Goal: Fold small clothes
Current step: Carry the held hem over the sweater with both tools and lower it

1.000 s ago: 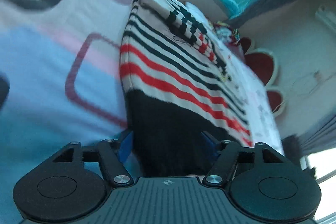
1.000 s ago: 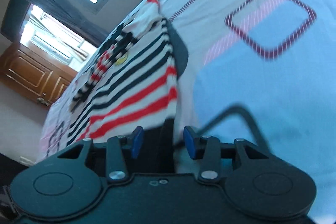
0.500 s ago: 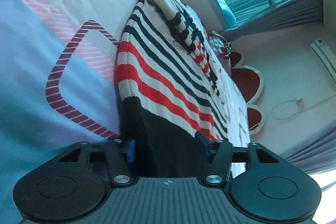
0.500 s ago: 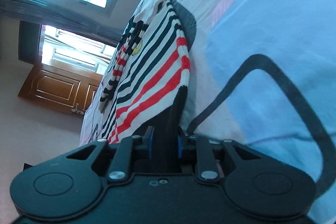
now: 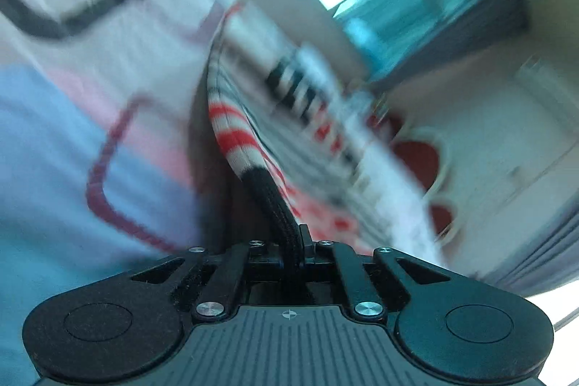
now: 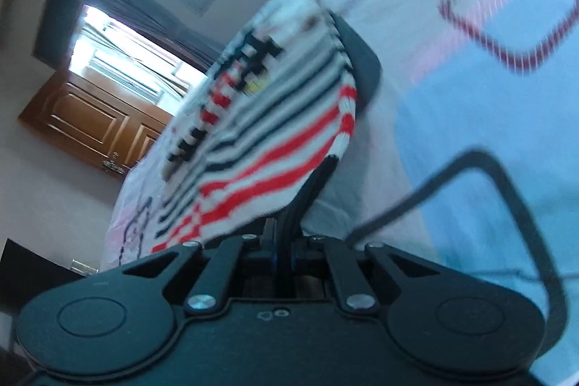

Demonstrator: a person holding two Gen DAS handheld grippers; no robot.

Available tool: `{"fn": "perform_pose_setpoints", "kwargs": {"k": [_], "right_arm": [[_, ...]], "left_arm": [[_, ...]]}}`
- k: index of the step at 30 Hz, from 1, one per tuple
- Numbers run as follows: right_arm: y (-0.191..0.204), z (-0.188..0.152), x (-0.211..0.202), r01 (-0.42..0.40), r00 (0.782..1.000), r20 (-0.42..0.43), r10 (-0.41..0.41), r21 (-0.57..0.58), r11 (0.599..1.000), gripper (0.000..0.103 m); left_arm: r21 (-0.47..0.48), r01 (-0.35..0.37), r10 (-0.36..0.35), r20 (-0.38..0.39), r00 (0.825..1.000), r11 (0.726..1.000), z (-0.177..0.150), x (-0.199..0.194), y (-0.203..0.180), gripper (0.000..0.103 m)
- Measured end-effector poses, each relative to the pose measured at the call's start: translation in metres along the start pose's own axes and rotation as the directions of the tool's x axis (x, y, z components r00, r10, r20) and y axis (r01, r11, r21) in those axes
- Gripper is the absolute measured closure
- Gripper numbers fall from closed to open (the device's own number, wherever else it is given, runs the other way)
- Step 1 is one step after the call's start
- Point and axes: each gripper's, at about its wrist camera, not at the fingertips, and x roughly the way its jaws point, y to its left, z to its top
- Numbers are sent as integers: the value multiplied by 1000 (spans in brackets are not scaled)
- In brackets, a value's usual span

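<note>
Since the earlier frame both grippers closed: left gripper (image 5: 295,241) and right gripper (image 6: 284,234) each pinched a corner of the black hem of the striped sweater (image 6: 275,140), which stretched away lengthwise over the bed (image 6: 470,132).
</note>
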Motion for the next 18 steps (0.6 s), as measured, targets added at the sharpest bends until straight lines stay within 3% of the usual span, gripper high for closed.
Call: {"fn": "perform_pose_setpoints", "kwargs": {"k": [2, 5, 7, 12, 18], "right_arm": [[2, -1, -15, -8, 999, 40, 9, -27, 1000, 97], [-16, -7, -9, 66, 998, 24, -66, -27, 997, 97], [-30, -10, 8, 121, 992, -40, -120, 18, 993, 97], [-23, -6, 7, 111, 994, -17, -110, 12, 994, 97], [-4, 7, -2, 96, 995, 41, -95, -27, 995, 97]], "left_arm": [[16, -39, 39, 40, 998, 999, 0, -9, 7, 97], [6, -141, 141, -58, 988, 990, -7, 10, 30, 97], [-11, -127, 126, -56, 990, 992, -8, 11, 33, 97], [-32, -113, 112, -56, 992, 993, -4, 9, 32, 97], [-31, -53, 53, 23, 998, 998, 6, 1, 11, 97]]}}
